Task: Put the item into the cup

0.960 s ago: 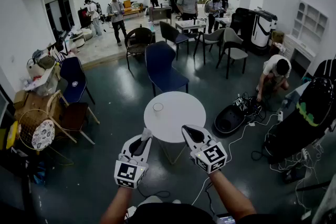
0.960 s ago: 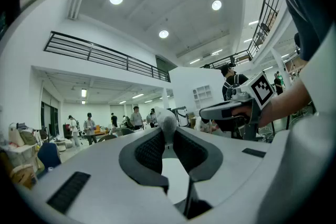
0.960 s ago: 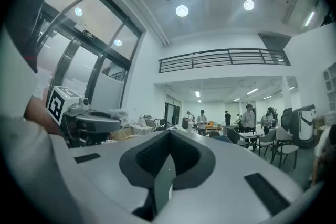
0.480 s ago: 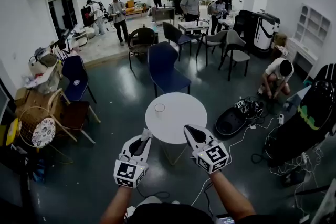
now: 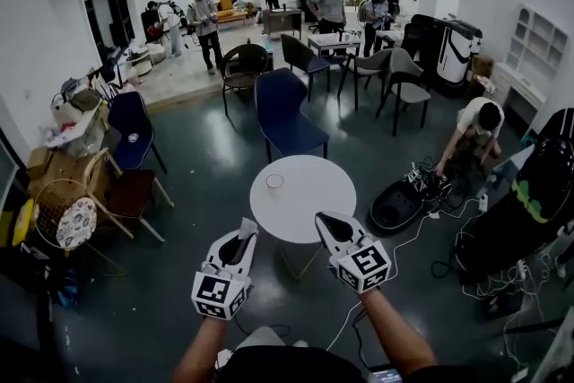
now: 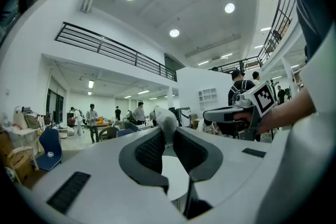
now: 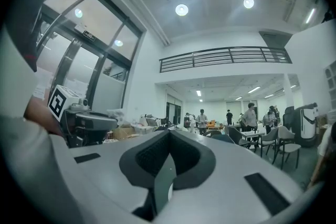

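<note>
A clear cup (image 5: 274,181) stands on the left part of a round white table (image 5: 309,202) in front of me. My left gripper (image 5: 247,232) is held level just short of the table's near left edge and is shut on a small crumpled white item (image 5: 251,226). The left gripper view shows that item (image 6: 166,119) pinched between the dark pads (image 6: 151,148) near the tips. My right gripper (image 5: 322,219) hovers over the table's near right edge. Its jaws meet with nothing between them in the right gripper view (image 7: 169,134). The cup is in neither gripper view.
A blue chair (image 5: 285,117) stands just beyond the table. To the right a person (image 5: 471,126) crouches over cables (image 5: 421,184) beside a black case (image 5: 395,204). Wicker and blue chairs (image 5: 90,193) crowd the left. More people (image 5: 202,18) and chairs fill the far room.
The head view has drifted a little, so the table sits slightly higher and further right. Both grippers stay short of the table, the left still holding the item.
</note>
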Motion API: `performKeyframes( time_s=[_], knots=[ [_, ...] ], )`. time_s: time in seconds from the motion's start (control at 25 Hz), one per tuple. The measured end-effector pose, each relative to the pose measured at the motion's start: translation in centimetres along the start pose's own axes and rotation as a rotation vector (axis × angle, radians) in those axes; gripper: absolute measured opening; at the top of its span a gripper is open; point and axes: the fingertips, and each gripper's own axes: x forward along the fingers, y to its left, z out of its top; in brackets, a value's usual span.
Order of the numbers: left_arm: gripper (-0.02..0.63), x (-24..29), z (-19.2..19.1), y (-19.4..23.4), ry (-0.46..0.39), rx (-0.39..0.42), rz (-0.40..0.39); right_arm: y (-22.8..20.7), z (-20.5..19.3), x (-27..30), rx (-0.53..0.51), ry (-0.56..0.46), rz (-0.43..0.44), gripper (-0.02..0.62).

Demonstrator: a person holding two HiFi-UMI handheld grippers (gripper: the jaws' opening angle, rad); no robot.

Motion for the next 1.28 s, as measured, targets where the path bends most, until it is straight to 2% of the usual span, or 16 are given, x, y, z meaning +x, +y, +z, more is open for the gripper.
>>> performKeyframes(
  time_s=[0.6,0.92,1.28],
  knots=[
    [0.061,0.1,-0.6,1.0,0.014,-0.006,0.005,0.0,-0.2,1.7,-0.003,0.007,0.002,0.017],
    [0.061,2.4,-1.0,3.5,0.013,-0.036,-0.002,-1.7,0.1,4.2,-0.005,0.005,-0.025,0.017],
    [0.061,5.2,-1.8,6.2,0.023,-0.02,-0.004,-3.8,-0.3,7.6,0.003,-0.007,-0.043,0.017]
  ],
)
